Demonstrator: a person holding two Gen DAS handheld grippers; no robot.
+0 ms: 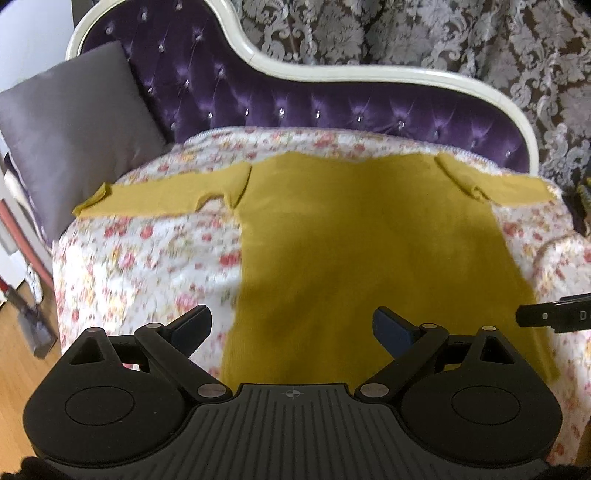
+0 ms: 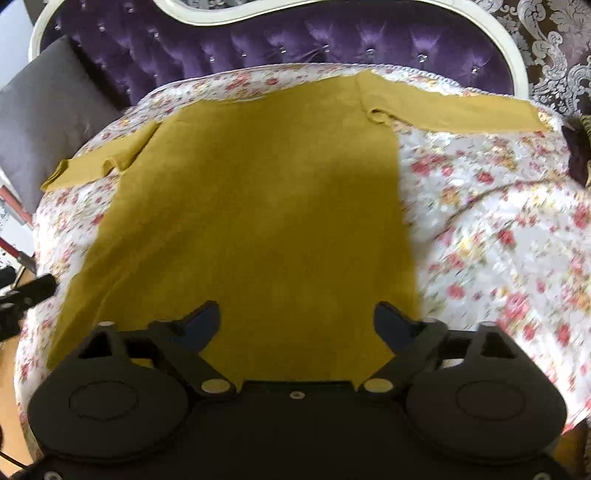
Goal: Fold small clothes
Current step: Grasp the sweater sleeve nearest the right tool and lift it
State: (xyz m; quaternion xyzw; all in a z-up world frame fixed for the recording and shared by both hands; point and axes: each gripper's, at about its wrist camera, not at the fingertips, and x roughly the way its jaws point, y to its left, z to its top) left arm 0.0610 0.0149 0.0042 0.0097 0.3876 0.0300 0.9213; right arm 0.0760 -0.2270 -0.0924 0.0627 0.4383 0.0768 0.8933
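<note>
On the floral bedspread [image 1: 147, 258] | mustard top [image 1: 332, 240] flat | both tongs [image 1: 291, 328] [image 2: 295, 325] spread, empty | risk: one-layer pinch bunches hem.

- A floral cover [image 1: 155, 266], white with red and pink roses, is spread over the seat of the couch.
- The couch's backrest [image 1: 229, 85] at the far side is purple tufted fabric with shiny buttons, edged by a curving cream frame [image 1: 332, 75].
- A grey cushion [image 1: 74, 136] leans at the far left end.
- A grey-and-brown damask curtain [image 1: 443, 33] hangs behind the couch.
- A wooden floor [image 1: 22, 350] shows at the near left.
</note>
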